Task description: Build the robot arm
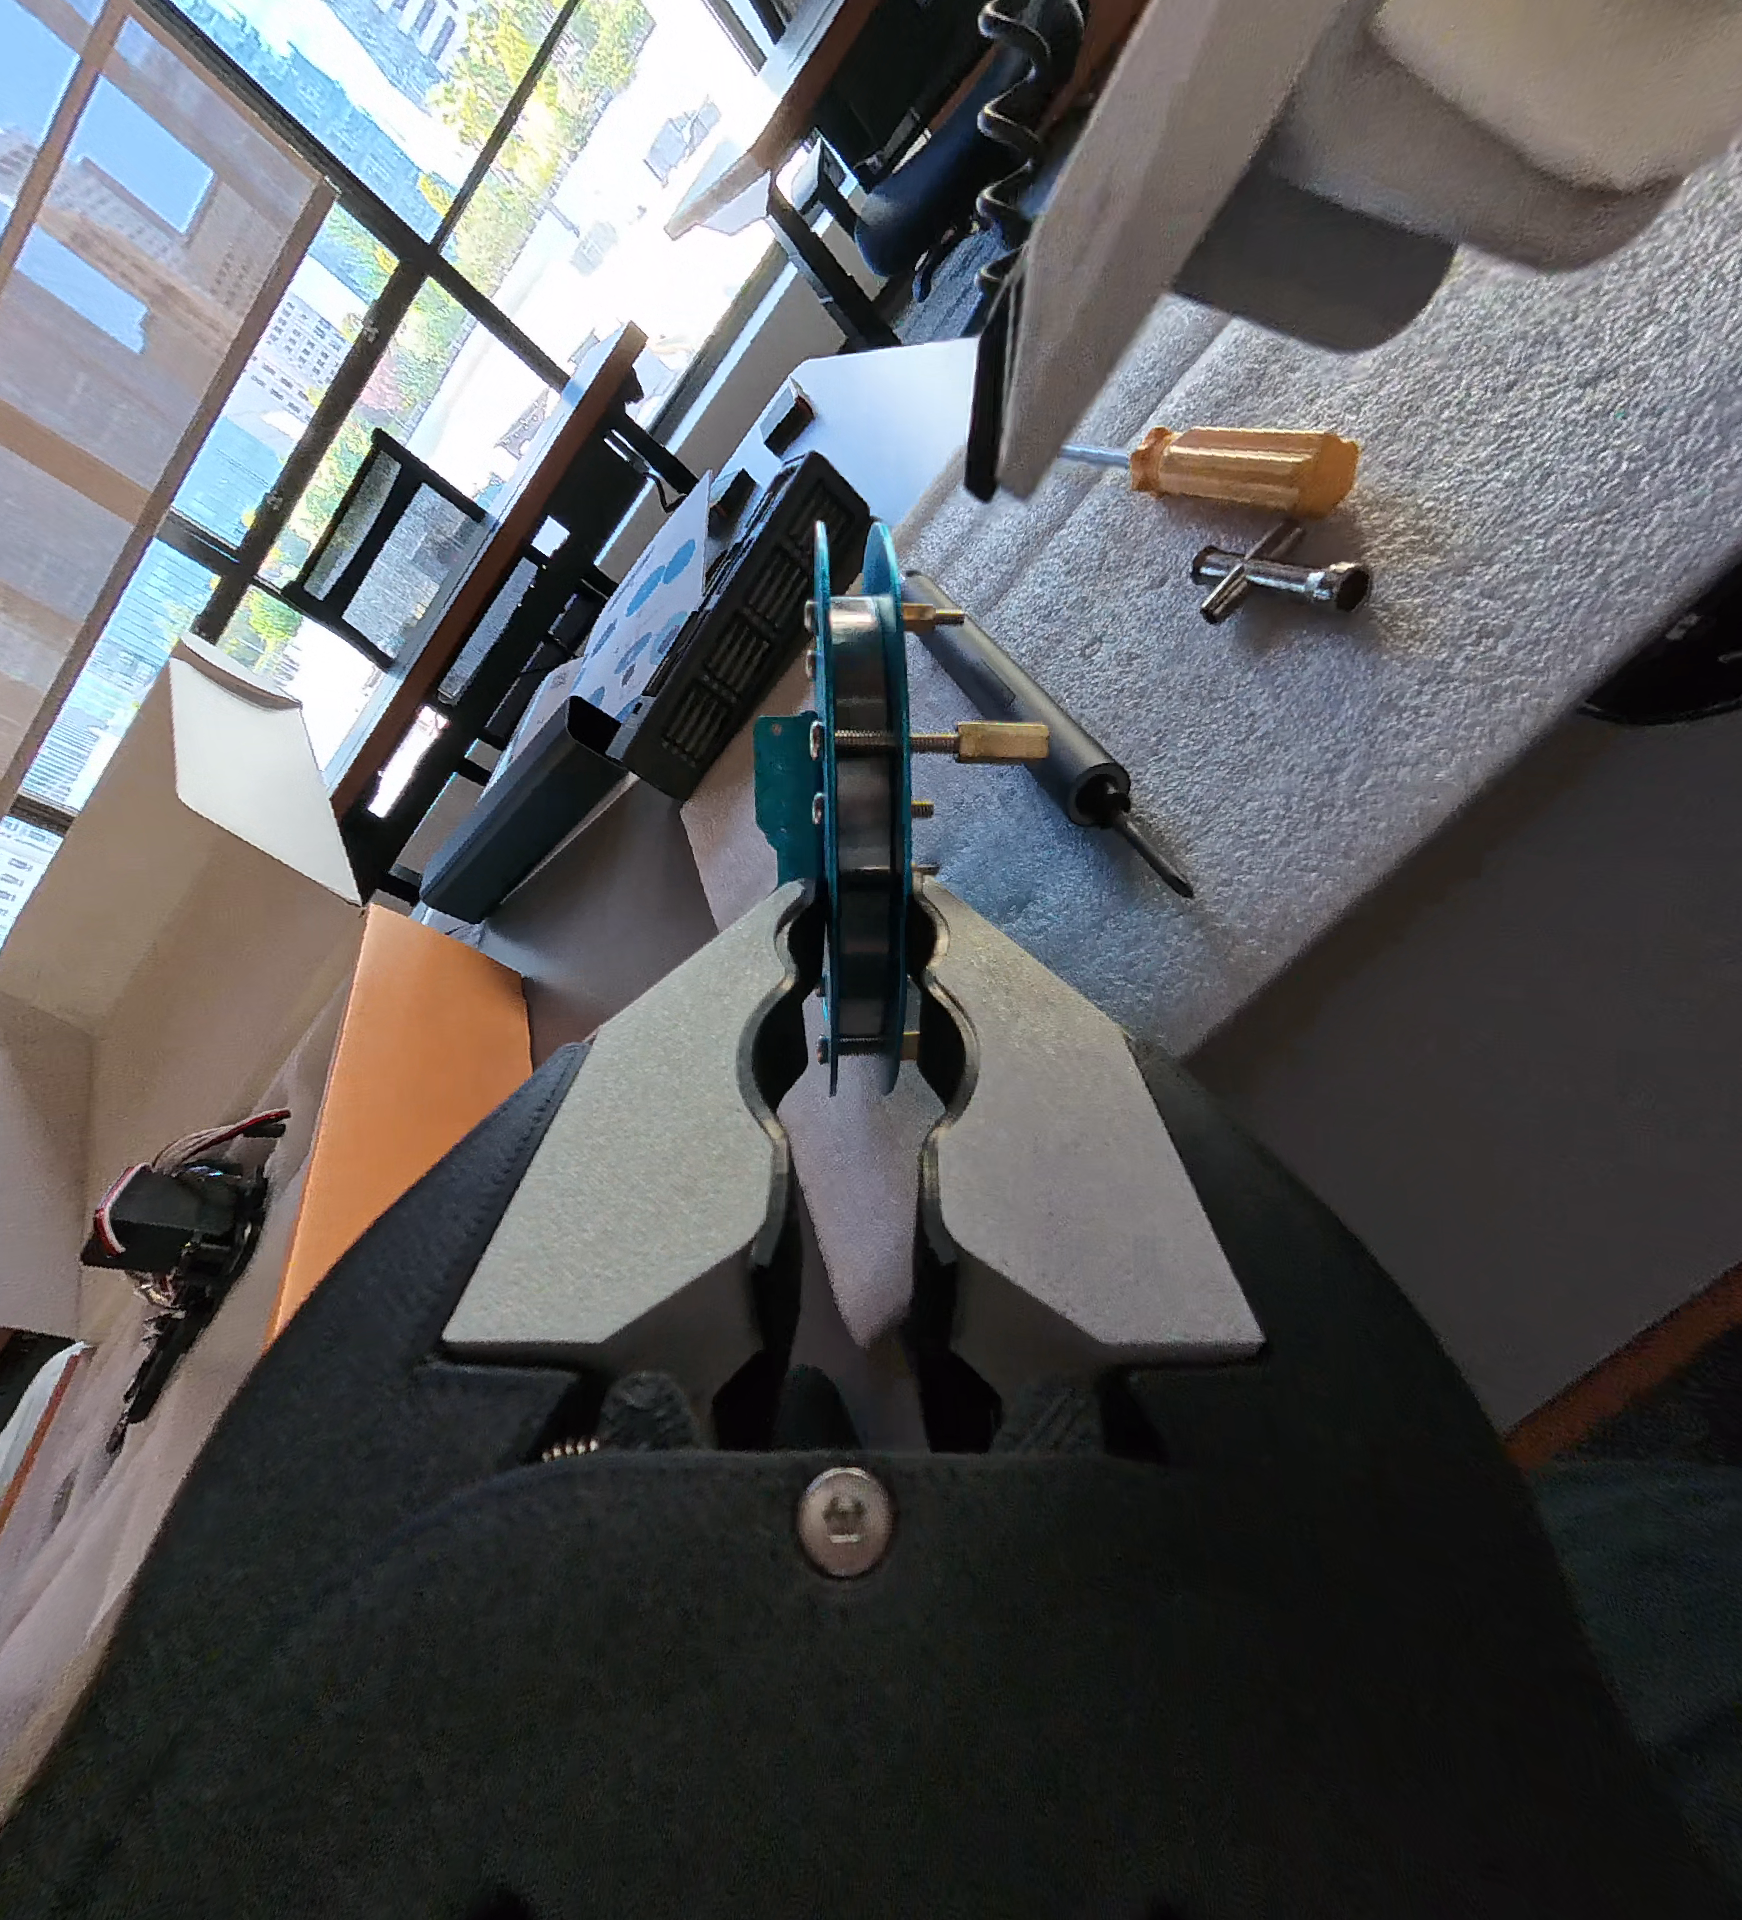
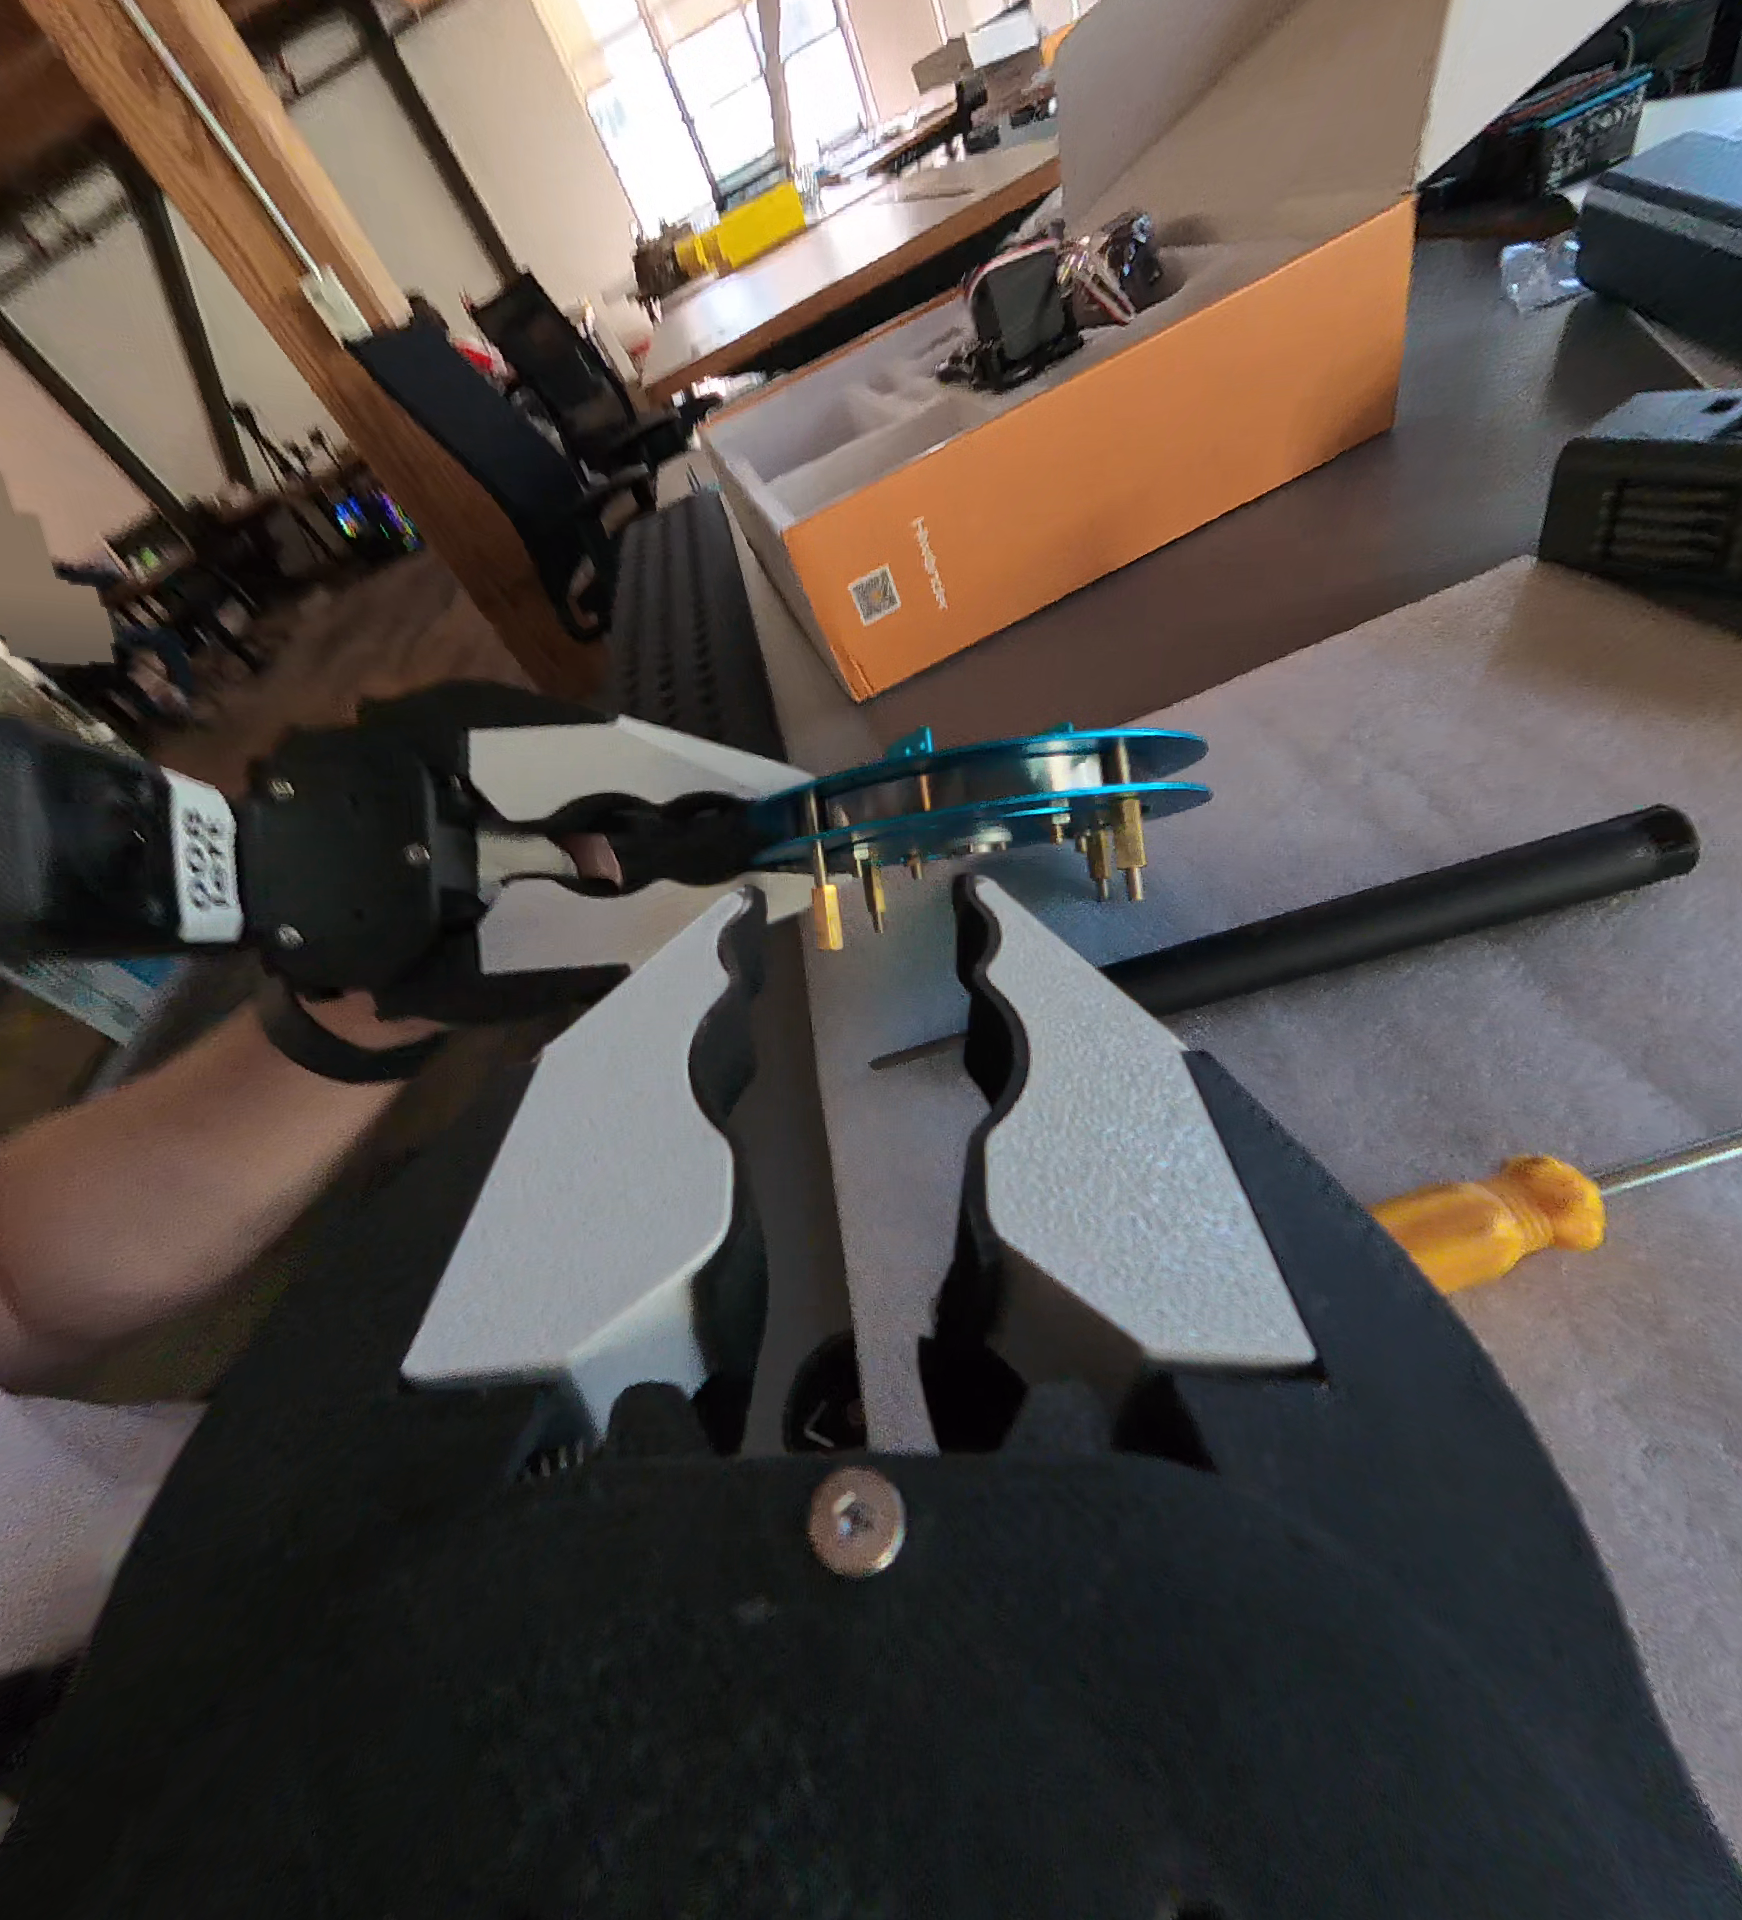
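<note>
My left gripper is shut on a blue two-disc metal assembly with brass standoffs and screws, held edge-on above the grey foam mat. In the right wrist view the same assembly is held level by the left gripper coming in from the left. My right gripper is open and empty, its fingertips just below and in front of the assembly, close to the hanging brass standoffs. A black electric screwdriver lies on the mat behind the right finger.
A yellow-handled screwdriver and a metal cross key lie on the mat. An open orange box with wired parts stands behind. A black bit case and a dark box sit at the right. A person's forearm is at left. About 7 cm separates my left fingertips from my right. The right tips stand about 11 cm off the black electric screwdriver.
</note>
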Demonstrator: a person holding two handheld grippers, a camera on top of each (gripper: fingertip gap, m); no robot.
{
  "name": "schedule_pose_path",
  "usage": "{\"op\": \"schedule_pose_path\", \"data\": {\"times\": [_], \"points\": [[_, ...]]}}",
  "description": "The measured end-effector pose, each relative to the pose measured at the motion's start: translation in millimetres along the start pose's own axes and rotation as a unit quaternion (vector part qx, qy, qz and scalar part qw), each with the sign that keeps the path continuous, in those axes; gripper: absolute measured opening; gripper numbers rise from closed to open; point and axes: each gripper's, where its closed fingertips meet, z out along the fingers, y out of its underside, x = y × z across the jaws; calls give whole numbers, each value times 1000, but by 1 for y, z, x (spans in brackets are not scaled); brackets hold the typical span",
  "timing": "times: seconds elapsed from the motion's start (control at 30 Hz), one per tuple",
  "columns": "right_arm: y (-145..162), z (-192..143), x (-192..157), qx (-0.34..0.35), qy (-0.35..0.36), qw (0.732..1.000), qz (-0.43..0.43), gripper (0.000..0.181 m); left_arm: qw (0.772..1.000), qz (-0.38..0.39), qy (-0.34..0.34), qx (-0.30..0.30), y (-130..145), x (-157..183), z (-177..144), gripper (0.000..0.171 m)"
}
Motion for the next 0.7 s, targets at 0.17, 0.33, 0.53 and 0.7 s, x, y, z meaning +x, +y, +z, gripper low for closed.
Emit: {"op": "schedule_pose_path", "data": {"times": [0.17,0.33,0.53,0.7], "points": [[10,14,-4,-30,42,994,-98,35,1000,4,0,-2,-1,2,0,15],[22,33,-1,-70,73,981,-163,32,1000,-29,5,-9,-1,0,1,15],[21,42,-3,-73,79,978,-179,5,997,-81,8,6,-12,-4,-1,25],[19,42,-3,-87,83,971,-207,6,997,-56,20,50,-35,-10,-6,20]]}}
